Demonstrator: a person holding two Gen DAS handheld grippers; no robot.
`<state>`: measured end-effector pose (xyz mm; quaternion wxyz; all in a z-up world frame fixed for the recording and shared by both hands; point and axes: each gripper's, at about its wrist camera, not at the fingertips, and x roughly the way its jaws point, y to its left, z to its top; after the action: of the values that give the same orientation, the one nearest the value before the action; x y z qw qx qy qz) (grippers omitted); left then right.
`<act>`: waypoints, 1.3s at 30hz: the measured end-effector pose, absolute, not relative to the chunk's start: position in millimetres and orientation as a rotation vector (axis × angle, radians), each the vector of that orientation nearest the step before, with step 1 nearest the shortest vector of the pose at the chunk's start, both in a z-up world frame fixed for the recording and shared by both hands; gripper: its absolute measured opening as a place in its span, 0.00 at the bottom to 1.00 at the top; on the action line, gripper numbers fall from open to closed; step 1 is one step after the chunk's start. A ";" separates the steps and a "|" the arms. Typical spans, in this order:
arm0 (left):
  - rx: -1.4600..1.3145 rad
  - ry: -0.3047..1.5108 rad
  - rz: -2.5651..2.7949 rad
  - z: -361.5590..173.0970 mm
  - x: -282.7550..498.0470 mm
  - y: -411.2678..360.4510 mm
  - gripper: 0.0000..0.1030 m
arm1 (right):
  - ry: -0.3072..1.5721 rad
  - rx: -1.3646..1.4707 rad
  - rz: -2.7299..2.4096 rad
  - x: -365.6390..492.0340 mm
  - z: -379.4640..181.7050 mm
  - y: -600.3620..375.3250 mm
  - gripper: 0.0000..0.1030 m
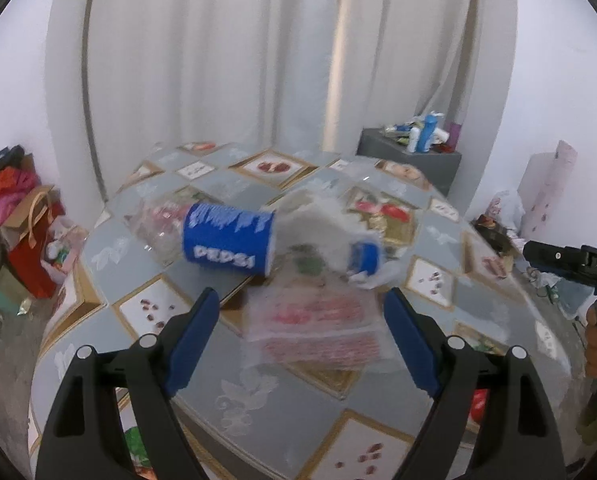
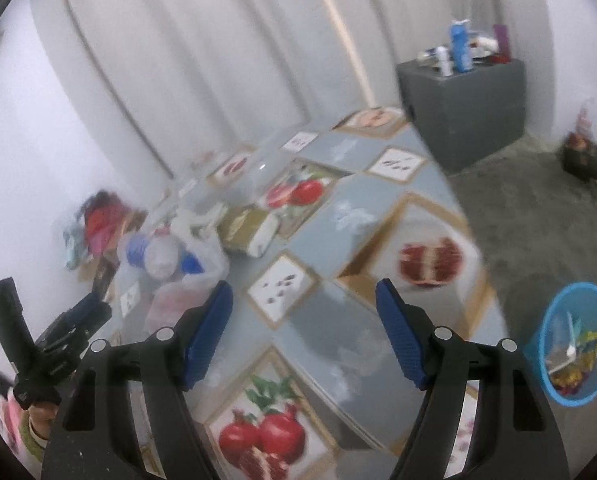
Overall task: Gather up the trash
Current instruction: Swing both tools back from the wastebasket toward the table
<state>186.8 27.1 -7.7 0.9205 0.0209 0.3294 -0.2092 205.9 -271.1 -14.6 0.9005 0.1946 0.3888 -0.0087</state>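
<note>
An empty clear Pepsi bottle (image 1: 226, 242) with a blue label lies on its side on the patterned table (image 1: 258, 404). Beside it lie a crumpled white bag (image 1: 334, 220) and a clear plastic wrapper (image 1: 318, 328) with red print. My left gripper (image 1: 302, 308) is open, its fingers on either side of the wrapper, just above it. My right gripper (image 2: 304, 300) is open and empty over the table's right part. The trash pile (image 2: 170, 256) shows at its left. A blue mesh bin (image 2: 576, 344) with wrappers stands on the floor at the right.
A small gold-and-white carton (image 2: 250, 228) lies on the table near the pile. A grey cabinet (image 2: 466, 108) with bottles stands by the curtain. Bags and boxes (image 1: 22, 232) crowd the floor left of the table. The other gripper (image 1: 578, 268) shows at the right edge.
</note>
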 end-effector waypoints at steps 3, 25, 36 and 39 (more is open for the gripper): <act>0.040 0.717 -0.399 -19.3 197.4 32.2 0.75 | 0.824 0.386 0.004 228.8 -17.4 -260.2 0.65; -0.003 0.724 -0.396 -7.0 242.4 52.7 0.50 | 0.828 0.293 0.029 323.6 -10.1 -231.8 0.46; -0.009 0.792 -0.639 41.8 342.1 14.0 0.56 | 0.799 0.218 0.051 351.9 3.2 -249.8 0.58; 0.025 0.799 -0.707 44.7 361.7 -9.5 0.59 | 0.815 0.188 0.091 361.9 -1.4 -250.8 0.60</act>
<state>361.7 -9.5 44.7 0.8610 0.0121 0.3807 -0.3370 361.9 -250.8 -1.4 0.9128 0.0911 0.3958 0.0440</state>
